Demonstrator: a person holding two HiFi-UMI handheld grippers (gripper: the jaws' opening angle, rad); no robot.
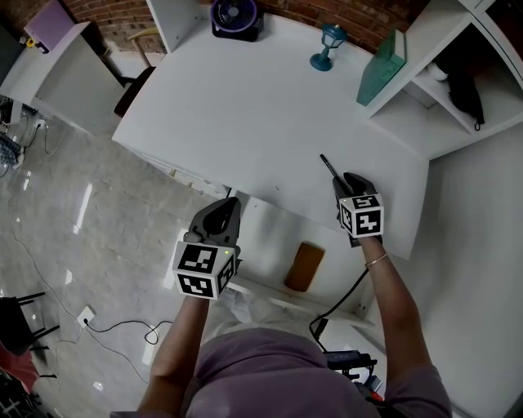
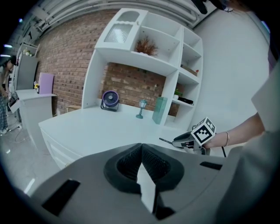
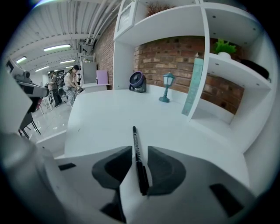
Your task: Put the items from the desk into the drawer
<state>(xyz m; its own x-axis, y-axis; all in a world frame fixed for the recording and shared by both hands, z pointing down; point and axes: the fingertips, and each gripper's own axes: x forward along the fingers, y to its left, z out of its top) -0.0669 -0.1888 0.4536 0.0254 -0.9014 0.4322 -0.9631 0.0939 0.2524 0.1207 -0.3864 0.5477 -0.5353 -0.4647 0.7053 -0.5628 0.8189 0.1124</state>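
A black pen (image 1: 328, 167) is clamped between the jaws of my right gripper (image 1: 349, 183), just above the white desk (image 1: 245, 114) near its front right edge. In the right gripper view the pen (image 3: 135, 136) sticks out forward past the shut gripper (image 3: 140, 154). Below the desk's front edge an open drawer (image 1: 270, 237) holds a flat brown item (image 1: 304, 266). My left gripper (image 1: 222, 209) hovers at the drawer's left end, shut with nothing in it (image 2: 141, 151). From the left gripper view the right gripper (image 2: 194, 136) and pen (image 2: 165, 141) show across the desk.
At the desk's back stand a purple fan (image 1: 235, 18), a small blue lantern (image 1: 327, 45) and a teal book (image 1: 381, 67) leaning on white shelves (image 1: 445, 98). Cables lie on the tiled floor (image 1: 73, 220) to the left.
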